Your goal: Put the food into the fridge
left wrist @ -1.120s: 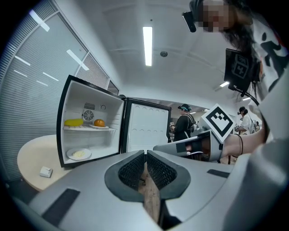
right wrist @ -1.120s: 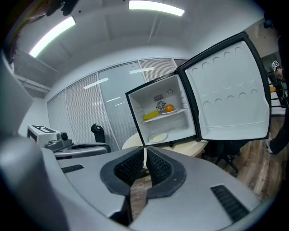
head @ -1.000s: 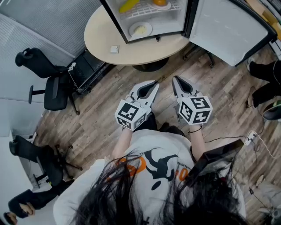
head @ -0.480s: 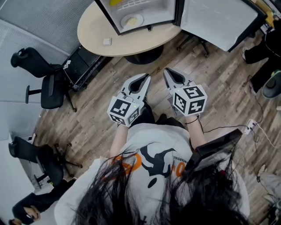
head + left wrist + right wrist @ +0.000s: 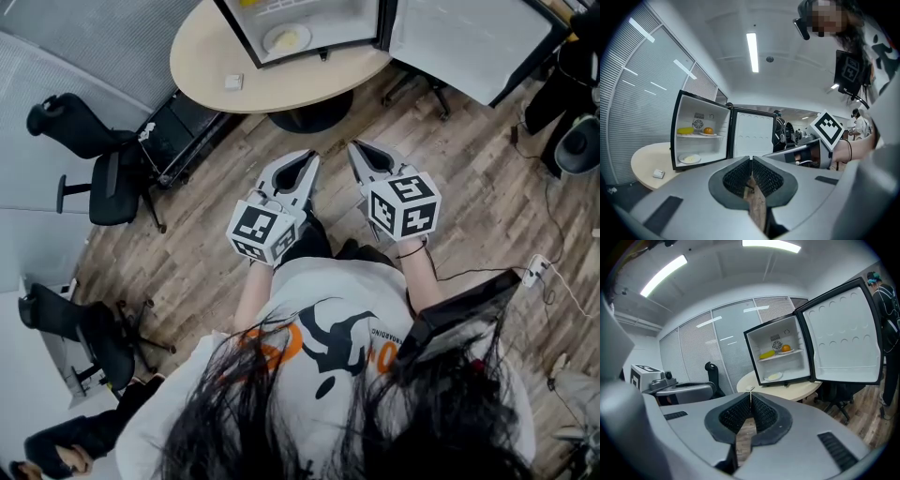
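Compared with one second earlier, the head view shows the round worktop [image 5: 211,52] and the open fridge [image 5: 342,28] shifted up towards the top edge of the picture, so less of the fridge interior appears, while both tools have moved slightly up and to the left and stay side by side in front of the person's white printed shirt [image 5: 328,319]. The left hand-held gripper [image 5: 308,156] has its jaws pressed together with nothing between them; through the narrow slit behind the tips only wood-plank floor [image 5: 469,206] shows. The right hand-held gripper [image 5: 355,147] is likewise closed tip to tip and empty. Both point towards the fridge and are well apart from it, each with its marker cube [image 5: 260,232] nearest the person. The fridge stands on the worktop with its door [image 5: 843,333] swung wide to the right. The food is inside: in the right gripper view a banana [image 5: 767,354] and an orange [image 5: 786,348] lie near each other on the upper shelf, the banana to the left, and a white plate [image 5: 773,377] with pale food sits on the compartment floor below. A small white object [image 5: 233,82] lies on the worktop left of the fridge. Black office chairs [image 5: 103,169] stand at the left of the head view.
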Available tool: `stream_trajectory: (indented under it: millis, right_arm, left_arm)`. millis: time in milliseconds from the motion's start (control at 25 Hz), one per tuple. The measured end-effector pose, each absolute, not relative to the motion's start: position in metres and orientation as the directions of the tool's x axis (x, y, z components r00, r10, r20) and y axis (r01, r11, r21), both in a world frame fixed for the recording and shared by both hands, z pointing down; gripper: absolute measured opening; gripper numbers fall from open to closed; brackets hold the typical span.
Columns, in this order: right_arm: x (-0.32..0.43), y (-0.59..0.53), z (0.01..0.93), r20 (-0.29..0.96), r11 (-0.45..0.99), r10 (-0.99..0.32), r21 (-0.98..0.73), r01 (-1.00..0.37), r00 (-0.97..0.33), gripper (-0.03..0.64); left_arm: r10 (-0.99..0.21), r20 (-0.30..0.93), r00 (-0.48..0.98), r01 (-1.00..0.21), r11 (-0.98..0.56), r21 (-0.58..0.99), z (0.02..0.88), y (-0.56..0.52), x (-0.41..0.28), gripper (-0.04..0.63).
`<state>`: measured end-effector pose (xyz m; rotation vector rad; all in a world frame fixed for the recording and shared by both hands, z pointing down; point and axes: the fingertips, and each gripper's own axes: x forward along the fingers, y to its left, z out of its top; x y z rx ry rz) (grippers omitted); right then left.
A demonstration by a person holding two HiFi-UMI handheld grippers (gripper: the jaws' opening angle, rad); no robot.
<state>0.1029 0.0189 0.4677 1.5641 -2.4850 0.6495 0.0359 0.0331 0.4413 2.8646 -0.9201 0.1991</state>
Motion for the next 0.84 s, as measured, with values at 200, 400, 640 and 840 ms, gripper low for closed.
stream_trajectory:
  millis: [200, 400, 640, 840]
  right_arm:
    - [0.099, 0.019, 0.464, 0.324, 0.378, -0.827, -0.285, -0.881, -0.460, 0.018]
    - [0.096, 0.016, 0.462, 0.321, 0.385, -0.824, -0.287, -0.877, -0.467, 0.018]
    - [0.094, 0.010, 0.460, 0.321, 0.386, -0.824, -0.286, -0.877, -0.467, 0.018]
    - [0.093, 0.008, 0.463, 0.325, 0.383, -0.823, -0.288, -0.878, -0.466, 0.018]
  left_arm:
    - [-0.574, 0.156, 0.804, -0.589, -0.805, 0.072, 0.439, 0.035, 0.032, 0.014]
    - [-0.580, 0.149, 0.801, -0.594, -0.801, 0.070, 0.436, 0.030, 0.030, 0.014]
    - [-0.576, 0.146, 0.804, -0.589, -0.805, 0.070, 0.434, 0.025, 0.029, 0.014]
    - [-0.571, 0.149, 0.807, -0.584, -0.809, 0.069, 0.436, 0.023, 0.030, 0.014]
